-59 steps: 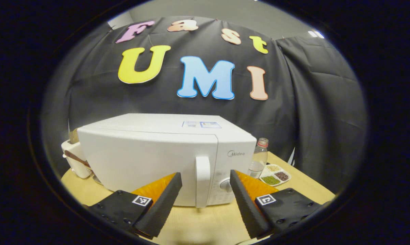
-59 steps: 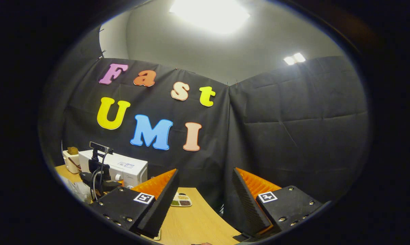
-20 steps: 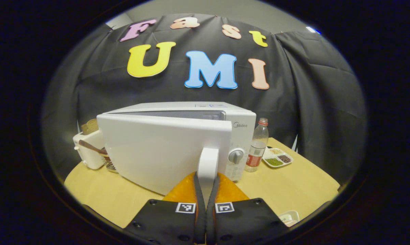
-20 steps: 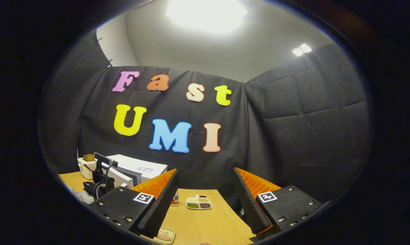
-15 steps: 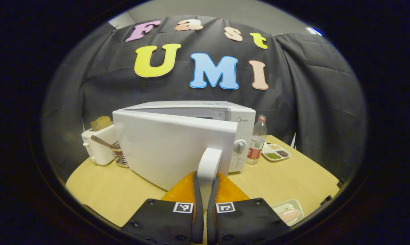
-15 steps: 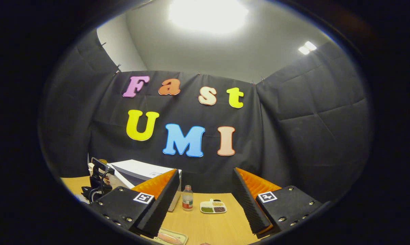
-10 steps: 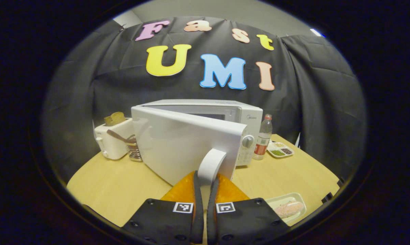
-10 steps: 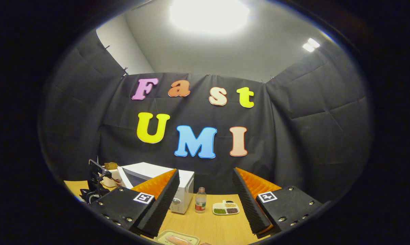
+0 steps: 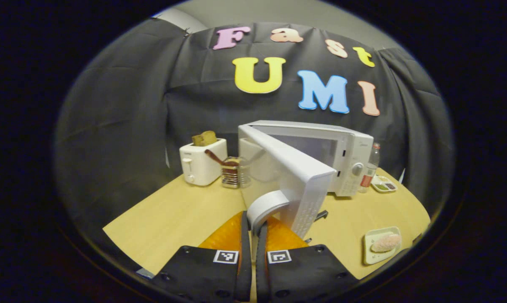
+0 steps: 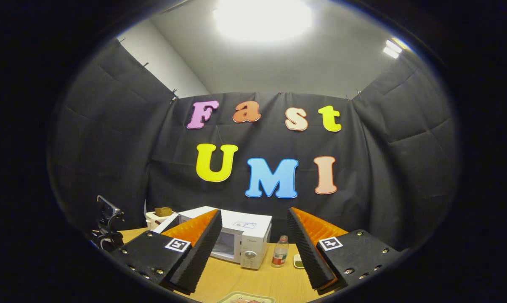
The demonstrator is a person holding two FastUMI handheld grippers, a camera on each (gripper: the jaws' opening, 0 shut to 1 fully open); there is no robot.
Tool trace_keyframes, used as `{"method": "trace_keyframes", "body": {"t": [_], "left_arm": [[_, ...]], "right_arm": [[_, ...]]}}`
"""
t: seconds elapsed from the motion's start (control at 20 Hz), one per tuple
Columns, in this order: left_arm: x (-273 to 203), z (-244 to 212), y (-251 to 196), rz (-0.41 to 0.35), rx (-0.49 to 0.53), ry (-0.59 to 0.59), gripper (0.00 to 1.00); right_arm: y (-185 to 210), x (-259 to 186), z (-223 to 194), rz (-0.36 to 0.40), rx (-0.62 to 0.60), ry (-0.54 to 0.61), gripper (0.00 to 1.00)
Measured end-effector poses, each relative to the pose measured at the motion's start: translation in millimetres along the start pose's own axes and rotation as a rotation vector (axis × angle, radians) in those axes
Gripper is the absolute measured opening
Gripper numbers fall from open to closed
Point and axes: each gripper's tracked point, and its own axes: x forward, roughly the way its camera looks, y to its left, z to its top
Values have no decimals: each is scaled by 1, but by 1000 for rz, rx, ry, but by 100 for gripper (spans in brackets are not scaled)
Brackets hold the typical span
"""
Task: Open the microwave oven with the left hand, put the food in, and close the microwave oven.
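In the left gripper view the white microwave (image 9: 350, 147) stands at the back of the table, its door (image 9: 293, 174) swung wide toward me so the cavity shows. My left gripper (image 9: 253, 218) is shut on the door handle (image 9: 266, 204). The food (image 9: 386, 243), a pinkish piece on a small plate (image 9: 373, 255), lies near the table's right front edge. My right gripper (image 10: 253, 246) hangs open high above the table with nothing between its fingers; beyond it stand the microwave (image 10: 247, 233) and the plate's rim (image 10: 245, 298).
A toaster (image 9: 200, 162) with bread and a utensil holder (image 9: 232, 173) stand left of the microwave. A bottle (image 9: 369, 168) and a divided dish (image 9: 383, 184) stand to its right. The wooden table (image 9: 173, 216) has bare room at the front left.
My left gripper closed on the handle and pulled the door from shut to wide open, swinging left. The right gripper turned toward the microwave, staying open.
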Motion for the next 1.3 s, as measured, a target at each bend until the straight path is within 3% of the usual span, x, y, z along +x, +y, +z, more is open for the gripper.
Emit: {"method": "trace_keyframes", "body": {"t": [0.3,0.5,0.55,0.9,1.05,1.2,1.3], "left_arm": [[1,-3,14,-87,-32,19,14],[4,-4,25,-96,-32,25,31],[3,-7,27,-103,-38,29,43],[6,-7,45,-142,-62,38,59],[7,-10,61,-175,-59,38,73],[10,-9,86,-183,-66,48,73],[12,-7,94,-191,-55,61,80]], "right_arm": [[34,7,2,61,11,2,95],[44,5,2,55,-7,7,95],[46,4,2,51,-7,10,95],[69,-3,7,23,-38,18,95],[83,-6,7,14,-56,24,95],[97,-9,8,9,-58,26,95],[106,-11,10,13,-61,25,95]]}}
